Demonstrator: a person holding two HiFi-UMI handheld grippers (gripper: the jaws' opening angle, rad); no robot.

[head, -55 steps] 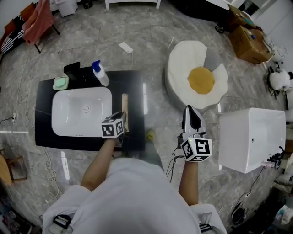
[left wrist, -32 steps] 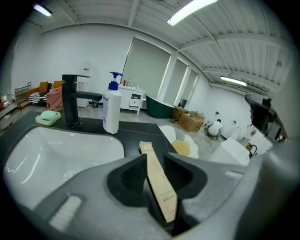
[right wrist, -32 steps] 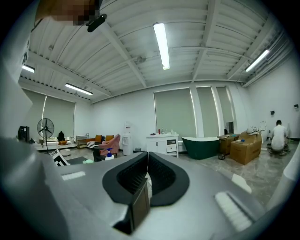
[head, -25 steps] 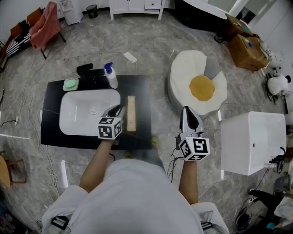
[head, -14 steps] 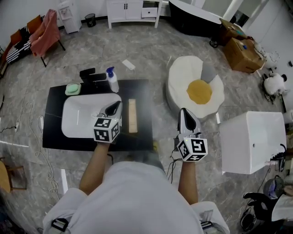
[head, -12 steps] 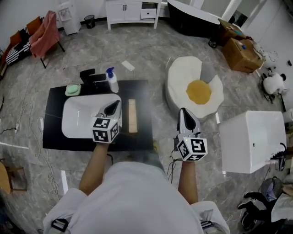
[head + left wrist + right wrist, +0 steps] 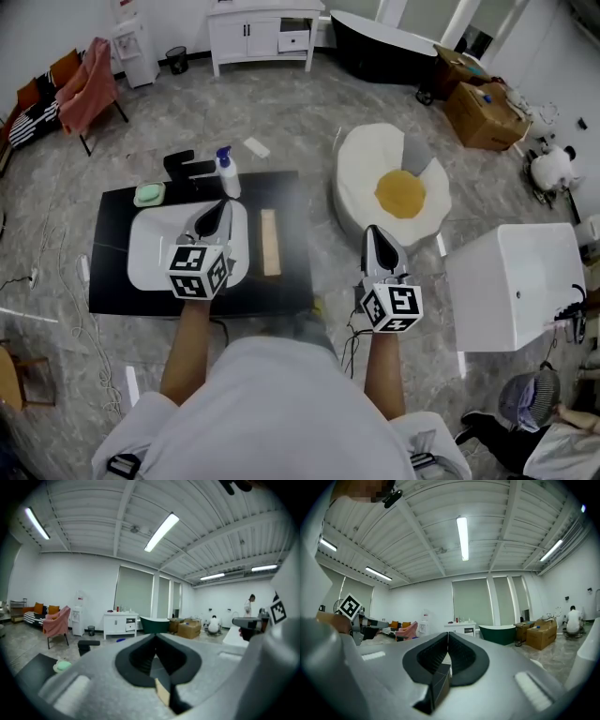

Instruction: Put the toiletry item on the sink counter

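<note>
The toiletry item, a long tan wooden piece (image 7: 270,242), lies flat on the black sink counter (image 7: 112,272), just right of the white basin (image 7: 155,251). My left gripper (image 7: 217,208) hangs above the basin's right side, left of the piece and clear of it. Its jaws have just been closing and are now shut with nothing between them. In the left gripper view the gripper (image 7: 155,635) points level into the room. My right gripper (image 7: 378,234) is held over the floor right of the counter, shut and empty (image 7: 448,635).
A spray bottle (image 7: 226,172), a black faucet (image 7: 187,165) and a green soap dish (image 7: 149,194) stand at the counter's far edge. An egg-shaped cushion (image 7: 394,187) lies on the floor to the right; a white box (image 7: 516,286) stands further right.
My left gripper has risen off the counter and drifted left over the basin, its jaws shutting. The wooden piece stays beside the basin. The right gripper shifted slightly.
</note>
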